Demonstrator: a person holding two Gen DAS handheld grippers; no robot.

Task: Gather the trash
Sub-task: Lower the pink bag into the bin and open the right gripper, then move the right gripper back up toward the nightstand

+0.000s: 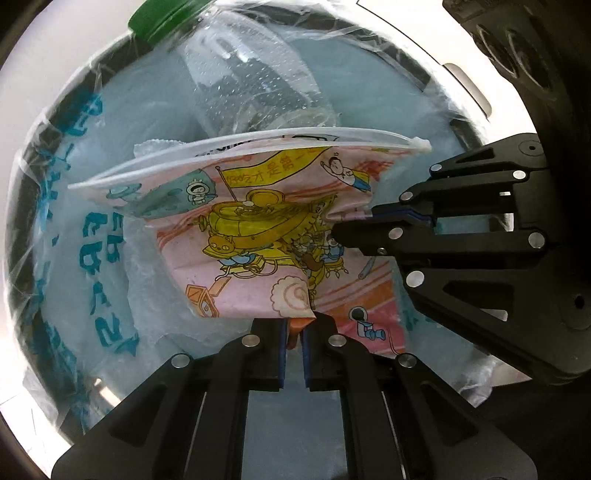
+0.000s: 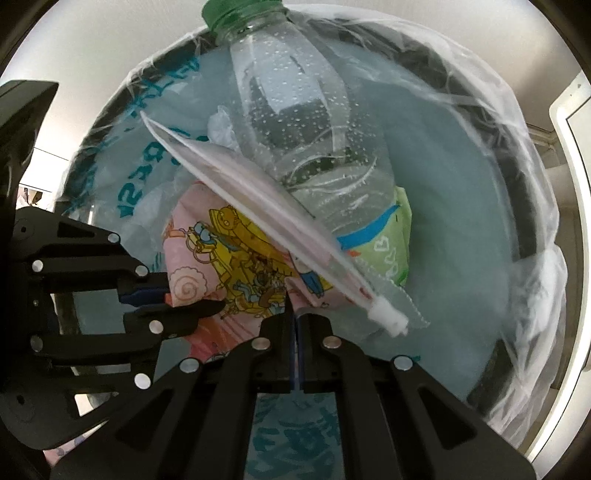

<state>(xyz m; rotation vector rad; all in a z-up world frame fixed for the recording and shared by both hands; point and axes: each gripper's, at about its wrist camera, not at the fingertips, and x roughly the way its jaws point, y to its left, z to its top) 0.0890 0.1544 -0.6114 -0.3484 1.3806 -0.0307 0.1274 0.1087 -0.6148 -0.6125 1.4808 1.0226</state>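
A round bin lined with a thin, pale bag printed in blue fills both wrist views, with pale floor around its rim. Inside it, toward the far side, a clear plastic bottle with a green cap lies slanted, its cap up at the far rim and its base down in the bin. A green wrapper shows just beside the bottle's base.

Over the bin's mouth hangs the piece of trash in hand, a pink cartoon-printed zip pouch, its white zipper edge toward the bottle. The left gripper is clamped on the pouch's near edge, and the right gripper is clenched on its right-hand edge; each pinches a fold of film between its blue pads.

The step in hand appears to be dropping the pouch into the bin. The next move probably calls for both grippers to let go together, so the light pouch falls inside rather than clinging to one pad or snagging the liner.
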